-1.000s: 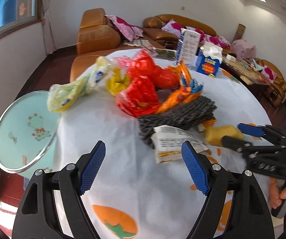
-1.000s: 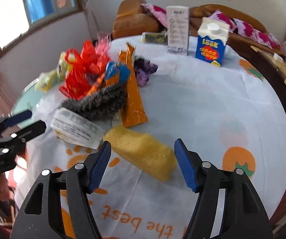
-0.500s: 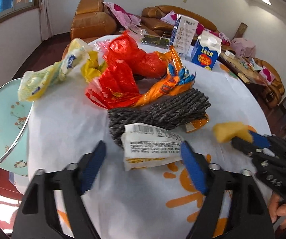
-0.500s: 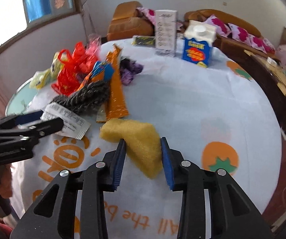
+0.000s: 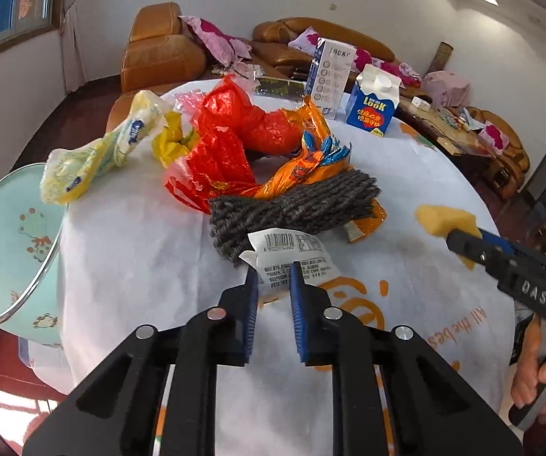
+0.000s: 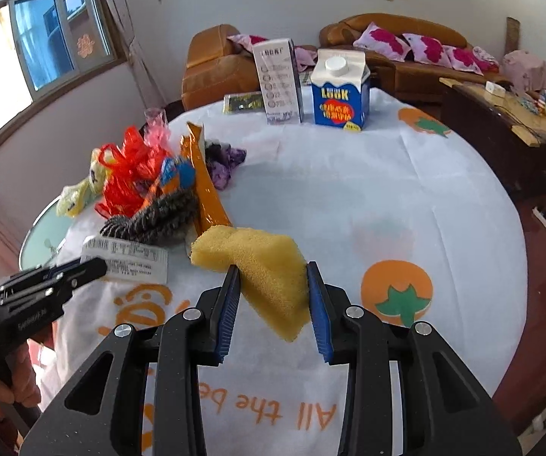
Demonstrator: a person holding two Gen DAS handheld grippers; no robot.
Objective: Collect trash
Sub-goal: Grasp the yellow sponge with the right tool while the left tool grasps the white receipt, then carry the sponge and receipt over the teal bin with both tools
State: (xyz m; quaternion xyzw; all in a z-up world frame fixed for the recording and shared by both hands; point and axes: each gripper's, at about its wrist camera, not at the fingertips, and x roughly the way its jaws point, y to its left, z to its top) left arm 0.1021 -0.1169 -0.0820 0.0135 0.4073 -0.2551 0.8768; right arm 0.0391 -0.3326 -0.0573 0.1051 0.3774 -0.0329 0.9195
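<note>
Right gripper (image 6: 273, 292) clamps yellow sponge (image 6: 261, 266) clear of the table (image 6: 349, 197); left gripper (image 5: 273, 277), jaws just closing, pinches white label wrapper (image 5: 288, 254) edge: lift slowly, confirm hold, carry toward basin (image 5: 7, 247).

You get bright daylight from the window (image 6: 45, 38), blown out at left; fisheye edges bend and darken, perhaps slightly soft.

Wrappers (image 5: 235, 152) left of carton (image 5: 373, 104) on table (image 5: 406, 174)
</note>
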